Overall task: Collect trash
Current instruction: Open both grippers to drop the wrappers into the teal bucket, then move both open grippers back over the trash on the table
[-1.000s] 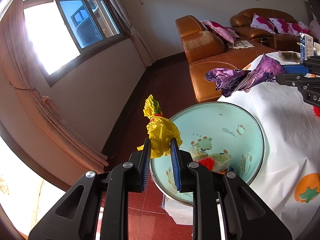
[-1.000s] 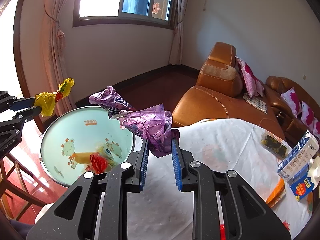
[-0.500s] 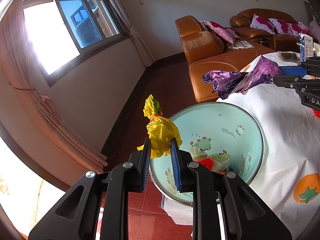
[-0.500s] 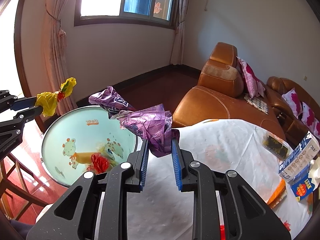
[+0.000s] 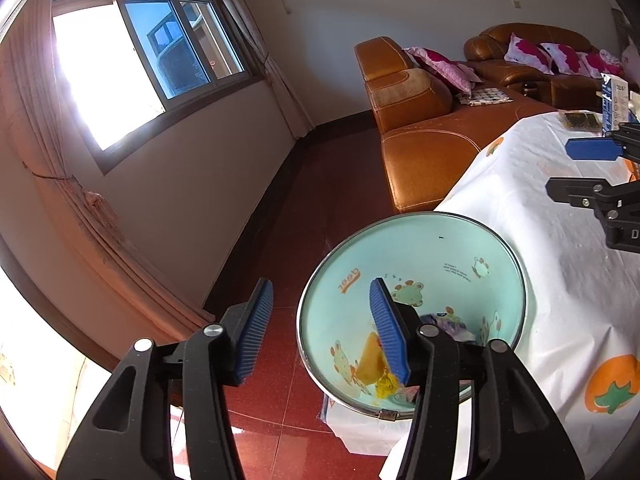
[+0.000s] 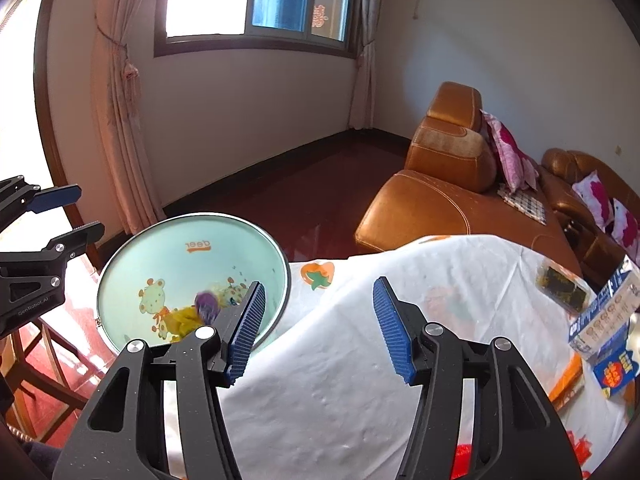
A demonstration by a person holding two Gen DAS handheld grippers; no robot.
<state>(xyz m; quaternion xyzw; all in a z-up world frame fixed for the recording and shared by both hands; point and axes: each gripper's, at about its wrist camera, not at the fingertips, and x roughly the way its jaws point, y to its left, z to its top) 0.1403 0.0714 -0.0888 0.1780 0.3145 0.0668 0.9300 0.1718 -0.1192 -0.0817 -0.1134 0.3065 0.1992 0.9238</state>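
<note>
both the left claw and the right claw are opening, gripping nothing, while yellow wrapper and purple wrapper are lying in the mint trash bin below them.

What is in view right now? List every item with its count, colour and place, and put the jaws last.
bin: 1, pale green with cartoon animals, on the floor beside the table edge
yellow wrapper: 1, yellow, inside the bin
purple wrapper: 1, purple, inside the bin beside the yellow one
tablecloth: 1, white with orange fruit prints, over the table
carton: 1, blue and white, at the table's right edge
dark packet: 1, dark green, on the cloth near the carton
sofa: 1, orange-brown leather, behind the table
cushions: several, pink and white, on the sofa
window: 1, dark frame, far wall
left gripper: jaws opening, nothing between them
right gripper: jaws opening, nothing between them
</note>
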